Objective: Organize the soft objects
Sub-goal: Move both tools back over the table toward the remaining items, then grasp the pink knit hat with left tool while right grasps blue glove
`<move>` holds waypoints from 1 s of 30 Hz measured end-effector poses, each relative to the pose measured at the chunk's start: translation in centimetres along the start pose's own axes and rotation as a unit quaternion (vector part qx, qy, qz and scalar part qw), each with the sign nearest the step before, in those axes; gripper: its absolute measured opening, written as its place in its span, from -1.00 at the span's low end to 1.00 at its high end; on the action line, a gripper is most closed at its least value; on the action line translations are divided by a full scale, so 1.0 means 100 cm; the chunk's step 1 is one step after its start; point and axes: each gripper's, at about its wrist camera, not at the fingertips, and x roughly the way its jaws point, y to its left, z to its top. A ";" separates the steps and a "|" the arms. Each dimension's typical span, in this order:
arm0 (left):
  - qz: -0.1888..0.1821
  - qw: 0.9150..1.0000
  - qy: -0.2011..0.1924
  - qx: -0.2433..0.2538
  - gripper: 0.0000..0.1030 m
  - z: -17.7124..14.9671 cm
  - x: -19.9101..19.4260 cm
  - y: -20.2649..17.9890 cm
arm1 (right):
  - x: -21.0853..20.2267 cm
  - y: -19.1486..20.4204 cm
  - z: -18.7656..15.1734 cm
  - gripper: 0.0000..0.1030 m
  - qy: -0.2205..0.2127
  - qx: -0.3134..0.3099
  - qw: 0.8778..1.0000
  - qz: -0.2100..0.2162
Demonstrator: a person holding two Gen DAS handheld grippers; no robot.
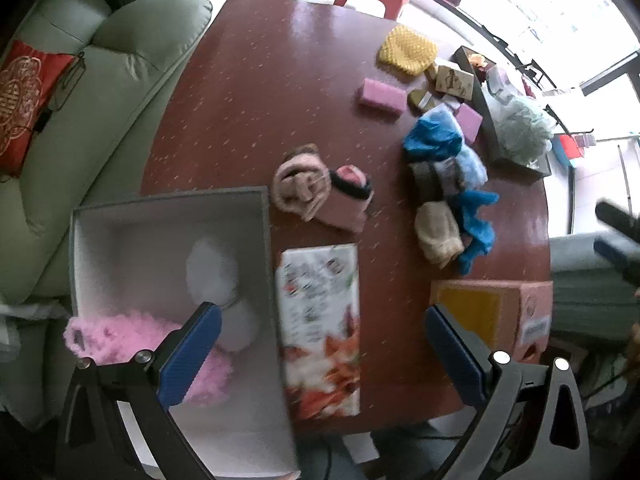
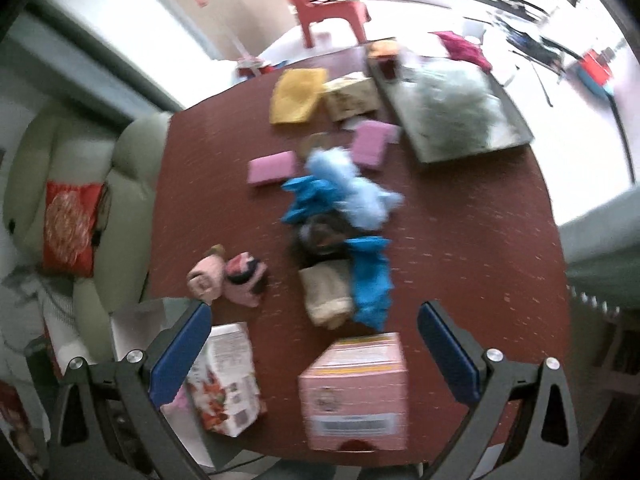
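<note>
Green sofa (image 1: 120, 80) w/ red cushion (image 1: 24, 100), bright windows, maybe balcony.

a green sofa (image 1: 120, 92) is seen beside the red table (image 1: 260, 92), with a red cushion (image 1: 24, 104) laid on it. a printed carton (image 1: 320, 328) and a pink cardboard box (image 2: 354, 390) are set near the table's front edge. a red plastic chair (image 2: 324, 4) is placed beyond the far edge.
</note>
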 end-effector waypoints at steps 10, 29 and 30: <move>0.049 0.999 0.010 0.006 0.98 0.040 0.026 -0.035 | -0.003 -0.086 0.004 1.00 0.000 0.062 0.998 -0.027; 0.126 0.985 0.114 -0.011 0.98 0.120 0.135 0.001 | 0.097 -0.087 0.021 1.00 0.139 0.041 0.989 0.018; 0.130 0.984 0.118 -0.011 0.98 0.121 0.140 0.003 | 0.102 -0.085 0.022 1.00 0.145 0.042 0.988 0.020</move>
